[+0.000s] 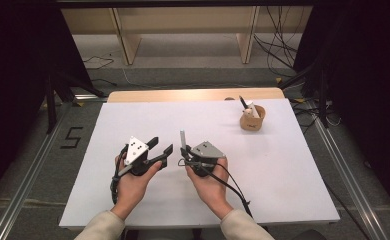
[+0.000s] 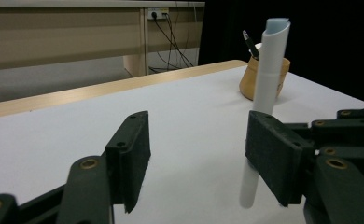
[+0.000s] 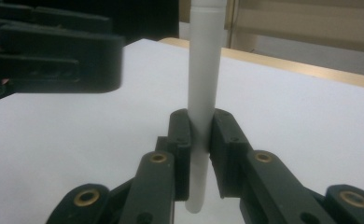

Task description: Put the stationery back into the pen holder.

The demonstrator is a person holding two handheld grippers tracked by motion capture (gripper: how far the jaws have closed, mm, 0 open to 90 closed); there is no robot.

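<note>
In the high view, the left gripper [image 1: 164, 153] sits left of centre in the frame with its jaws spread and nothing between them, while the right gripper [image 1: 184, 152], just right of it, clamps a white pen [image 1: 182, 138] that stands upright. A wooden cup [image 1: 252, 120] with a few pens in it stands in the upper right of the white table [image 1: 283, 170], well apart from both hands. In the left gripper view, the pen [image 2: 269, 84] rises at right of centre, just behind that gripper's right jaw, and the gap between the jaws is empty; the cup [image 2: 255, 79] shows behind it. In the right gripper view, the two jaws pinch the pen [image 3: 206, 84] low on its barrel. The handover to the right gripper looks done; what seems left is carrying the pen to the cup.
</note>
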